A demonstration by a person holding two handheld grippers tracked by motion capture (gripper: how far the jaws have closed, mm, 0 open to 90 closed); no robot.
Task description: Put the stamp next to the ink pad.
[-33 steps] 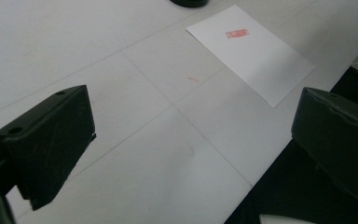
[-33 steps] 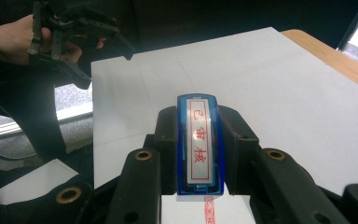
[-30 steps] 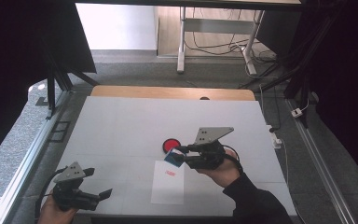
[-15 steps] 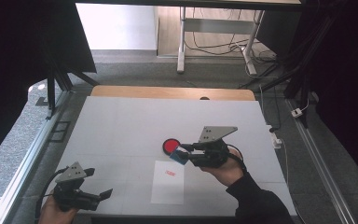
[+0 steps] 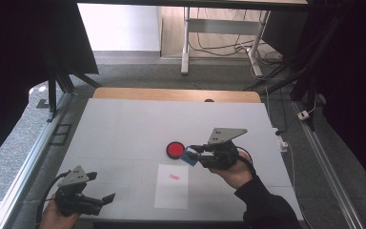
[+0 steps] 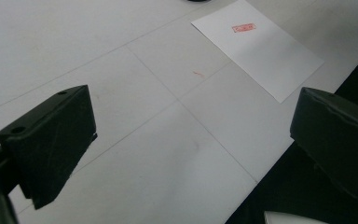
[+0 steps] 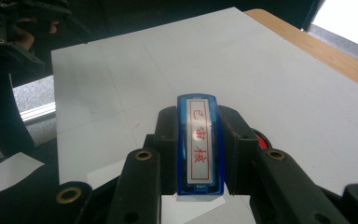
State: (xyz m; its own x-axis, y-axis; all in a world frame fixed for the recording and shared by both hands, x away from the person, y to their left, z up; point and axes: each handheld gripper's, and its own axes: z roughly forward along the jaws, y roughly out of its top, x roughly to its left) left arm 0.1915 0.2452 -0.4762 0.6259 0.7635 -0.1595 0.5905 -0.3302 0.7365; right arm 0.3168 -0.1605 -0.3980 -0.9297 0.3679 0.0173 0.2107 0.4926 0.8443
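Right hand-held gripper [image 7: 198, 154] pinches blue stamp [image 7: 198, 144] (face up); stamp sits between jaws.

Stamp [image 7: 199, 144]: blue translucent body, white label with red frame and red characters. Ink pad [image 5: 175, 150]: red disc, black rim. Paper sheet [image 5: 172, 186]: white, small red rectangular print. Tabletop [image 5: 124, 124]: pale grey, thin grid lines, wooden far edge. Right gripper [image 5: 194, 153]: black, grey plate.

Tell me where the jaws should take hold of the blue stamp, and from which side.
Grip the blue stamp across its two long flat sides, one jaw on each, coming in along its length. It is narrow and oblong, so those faces give the pads flat bearing. The right gripper holds it this way now, label up.
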